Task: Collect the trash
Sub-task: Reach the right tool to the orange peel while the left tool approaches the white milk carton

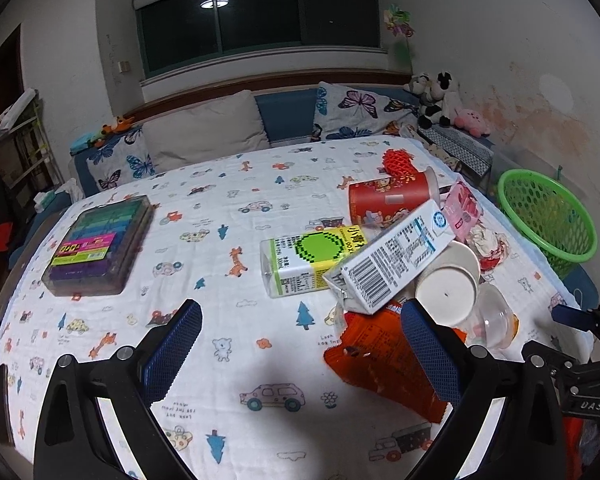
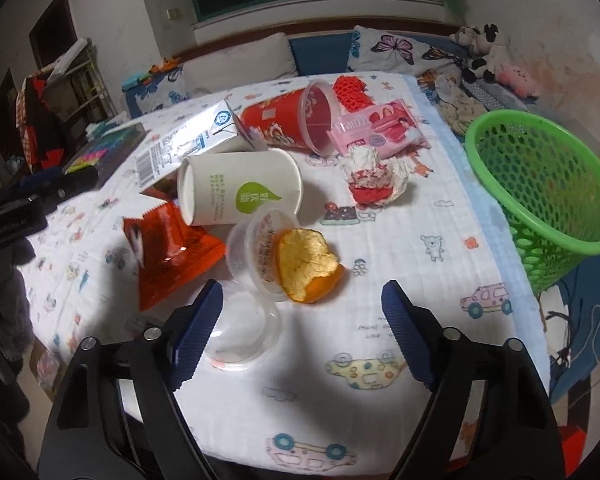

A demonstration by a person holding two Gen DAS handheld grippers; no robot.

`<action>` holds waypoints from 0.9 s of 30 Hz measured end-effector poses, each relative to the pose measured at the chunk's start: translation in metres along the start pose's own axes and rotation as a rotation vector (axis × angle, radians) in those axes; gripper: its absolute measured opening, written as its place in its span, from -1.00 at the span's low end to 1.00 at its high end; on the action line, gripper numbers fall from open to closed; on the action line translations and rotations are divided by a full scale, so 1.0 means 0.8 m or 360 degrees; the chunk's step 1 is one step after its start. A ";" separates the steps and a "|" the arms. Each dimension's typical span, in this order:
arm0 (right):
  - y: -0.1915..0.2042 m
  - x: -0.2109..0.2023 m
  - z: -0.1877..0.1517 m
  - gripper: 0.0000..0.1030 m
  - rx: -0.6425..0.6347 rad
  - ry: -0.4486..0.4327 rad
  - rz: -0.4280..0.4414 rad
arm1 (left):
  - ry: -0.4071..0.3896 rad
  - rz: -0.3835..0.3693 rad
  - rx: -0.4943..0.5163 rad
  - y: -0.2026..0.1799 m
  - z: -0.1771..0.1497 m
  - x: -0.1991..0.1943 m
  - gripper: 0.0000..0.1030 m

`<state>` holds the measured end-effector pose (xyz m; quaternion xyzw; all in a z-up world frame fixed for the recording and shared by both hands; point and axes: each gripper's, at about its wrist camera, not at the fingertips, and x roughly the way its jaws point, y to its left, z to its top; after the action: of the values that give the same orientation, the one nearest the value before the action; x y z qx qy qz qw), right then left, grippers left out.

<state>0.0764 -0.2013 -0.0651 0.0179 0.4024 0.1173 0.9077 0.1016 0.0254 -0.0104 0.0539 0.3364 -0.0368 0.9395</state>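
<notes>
Trash is all still out on the worktop (image 1: 228,208) from the left wrist view: milk carton (image 1: 392,260), green juice box (image 1: 312,260), orange wrapper (image 1: 380,364), paper cup (image 1: 448,284). Left gripper (image 1: 300,356) hangs over the cloth, jaws spread wide, holding nothing.

Right wrist view, same deal: orange peel (image 2: 308,268) and clear tubs (image 2: 244,332) sit just ahead of the right gripper (image 2: 300,336), jaws released. Green basket (image 2: 540,184) off the right edge looks empty, so I'd say basically nothing's done yet.

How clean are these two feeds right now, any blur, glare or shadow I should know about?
Left wrist: ceiling-lamp reflection in the window, gripper shadow on the cloth, strong fisheye bend. Right wrist: milk carton and orange wrapper motion-smeared; green basket slightly soft.
</notes>
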 end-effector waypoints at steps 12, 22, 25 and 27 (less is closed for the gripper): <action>-0.025 0.027 -0.005 -0.06 -0.0033 0.0111 0.0101 | -0.0011 -0.0078 0.0123 -0.021 0.012 0.012 0.87; -0.022 0.049 0.000 -0.33 -0.0027 0.0140 0.0155 | 0.0012 -0.0139 0.0258 -0.028 0.010 0.017 0.87; -0.023 0.050 0.002 -0.47 -0.0015 0.0130 0.0145 | 0.0034 -0.0162 0.0275 -0.030 0.007 0.021 0.87; -0.025 0.049 0.003 -0.55 -0.0014 0.0111 0.0117 | 0.0030 -0.0179 0.0303 -0.034 0.007 0.022 0.87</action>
<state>0.1077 -0.2112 -0.0944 0.0247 0.4324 0.1529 0.8883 0.1159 -0.0025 -0.0193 0.1244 0.3428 -0.1208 0.9233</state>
